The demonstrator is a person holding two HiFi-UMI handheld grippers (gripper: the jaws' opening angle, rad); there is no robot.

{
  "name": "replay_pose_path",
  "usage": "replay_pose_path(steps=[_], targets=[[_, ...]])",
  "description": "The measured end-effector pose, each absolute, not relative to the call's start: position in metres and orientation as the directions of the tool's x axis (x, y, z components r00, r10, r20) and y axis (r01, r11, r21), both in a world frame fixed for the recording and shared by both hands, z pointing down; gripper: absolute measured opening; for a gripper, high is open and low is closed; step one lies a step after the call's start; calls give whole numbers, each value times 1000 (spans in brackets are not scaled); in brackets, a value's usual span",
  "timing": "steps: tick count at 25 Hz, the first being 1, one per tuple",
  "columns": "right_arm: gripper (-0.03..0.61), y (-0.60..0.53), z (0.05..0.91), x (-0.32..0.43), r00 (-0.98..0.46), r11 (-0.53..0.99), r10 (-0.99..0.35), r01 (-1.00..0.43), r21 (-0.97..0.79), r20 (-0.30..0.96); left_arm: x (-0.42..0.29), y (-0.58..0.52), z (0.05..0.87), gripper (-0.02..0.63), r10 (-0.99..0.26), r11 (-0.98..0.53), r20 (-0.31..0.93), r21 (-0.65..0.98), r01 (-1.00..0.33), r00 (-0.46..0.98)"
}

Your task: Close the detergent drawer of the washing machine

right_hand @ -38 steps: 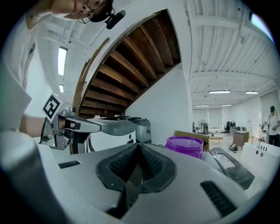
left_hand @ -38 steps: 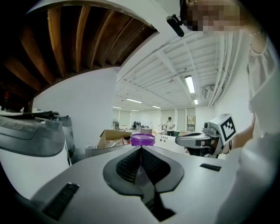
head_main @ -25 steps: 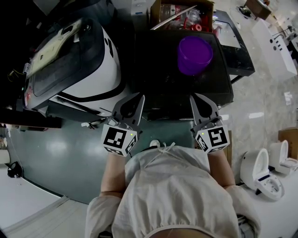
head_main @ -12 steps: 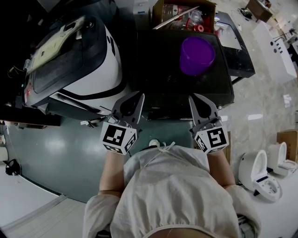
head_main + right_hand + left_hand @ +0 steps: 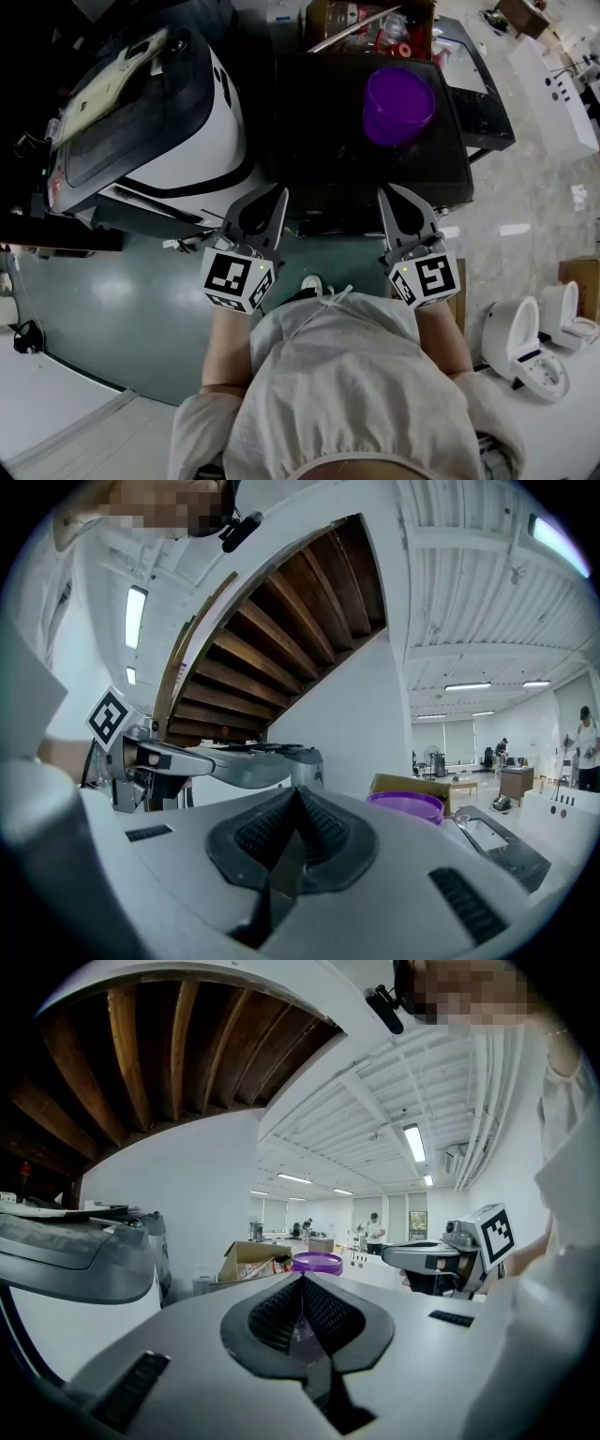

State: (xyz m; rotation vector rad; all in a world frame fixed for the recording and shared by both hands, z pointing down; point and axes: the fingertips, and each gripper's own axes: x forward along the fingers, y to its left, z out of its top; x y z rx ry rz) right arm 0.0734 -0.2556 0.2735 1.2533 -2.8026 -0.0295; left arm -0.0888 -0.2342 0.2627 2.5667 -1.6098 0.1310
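The basin (image 5: pixel 398 103) stands on the table (image 5: pixel 319 150), near its far right corner. The washer (image 5: pixel 141 122) stands left of the table.

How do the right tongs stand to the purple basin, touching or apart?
Apart. The head view shows a bare stretch of the dark machine top between the right tongs and the purple basin, which sits farther back.

A purple tub (image 5: pixel 398 103) stands on a black table (image 5: pixel 319 159), near its far right corner. An open cardboard box (image 5: pixel 323 17) sits behind the table. Two white toilets (image 5: pixel 525 352) stand at the right.
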Motion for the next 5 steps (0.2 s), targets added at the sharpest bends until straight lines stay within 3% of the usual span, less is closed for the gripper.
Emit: replay_pose_path(steps=[5], targets=[[2,-254,276,73,-659,661,-750,-749,42,60,-89,-233,263,18,-894,-425,129,50,-904,428]])
